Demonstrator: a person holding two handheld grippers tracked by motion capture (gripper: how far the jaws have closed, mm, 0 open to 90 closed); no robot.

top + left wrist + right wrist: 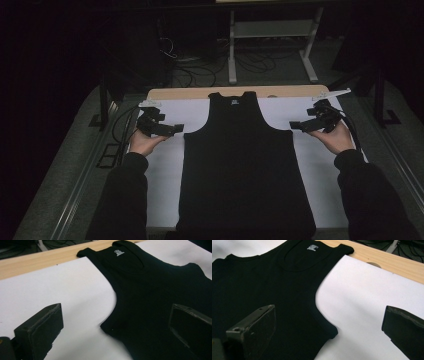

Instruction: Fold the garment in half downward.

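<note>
Both black two-jaw grippers hang with jaws spread wide and nothing between them: the left gripper (172, 129) by the left armpit of the black sleeveless cotton vest (244, 165), the right gripper (296, 125) by its right armpit, each pointing inward above the cloth's edge. That vest lies flat and face-up in the middle of the white sheet (165, 175) covering the table, hem toward the person, neck toward the pale wooden table edge (190, 93) at the far side.
</note>
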